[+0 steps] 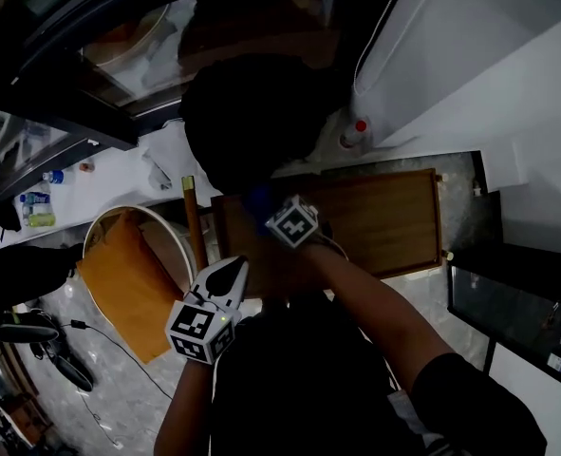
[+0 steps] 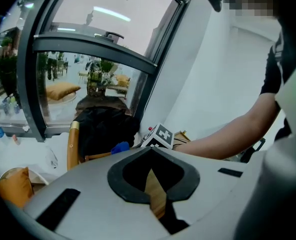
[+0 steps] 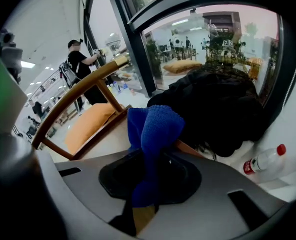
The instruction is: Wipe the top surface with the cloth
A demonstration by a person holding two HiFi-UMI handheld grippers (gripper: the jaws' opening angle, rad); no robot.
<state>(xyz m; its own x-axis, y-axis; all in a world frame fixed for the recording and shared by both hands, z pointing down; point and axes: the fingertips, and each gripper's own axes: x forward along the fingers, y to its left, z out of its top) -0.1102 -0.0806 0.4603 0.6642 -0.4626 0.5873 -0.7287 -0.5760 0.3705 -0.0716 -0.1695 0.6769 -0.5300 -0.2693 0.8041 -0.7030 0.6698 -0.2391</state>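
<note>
The right gripper (image 3: pixel 155 156) has its jaws pressed together on the blue cloth (image 3: pixel 155 126). The cloth runs up between them as a narrow strip and bunches into a thick fold just beyond the tips. In the head view this gripper sits over the far left end of the wooden top surface (image 1: pixel 384 221), with the cloth at that same end. Whether the cloth touches the wood cannot be told in the dim light.

The left gripper (image 2: pixel 151 151) is closed with its tips meeting and nothing between them; only a strip of the wood shows through the gap behind the tips. It hangs nearer the person and to the left of the right gripper, looking towards that gripper's marker cube (image 2: pixel 160 135) and the bare forearm (image 2: pixel 223 139) behind it.

Just left of the top stands a wooden chair (image 3: pixel 82 91) with an orange cushion (image 3: pixel 90 126) on its seat. A black bundle (image 3: pixel 223 109) — bag or garment, hard to tell — lies at the far side of the top. To its right a clear bottle with a red cap (image 3: pixel 263 161) lies on a white ledge. Beyond is a dark-framed window (image 3: pixel 137 54), and a person in black (image 3: pixel 80 59) stands far off on the left.
</note>
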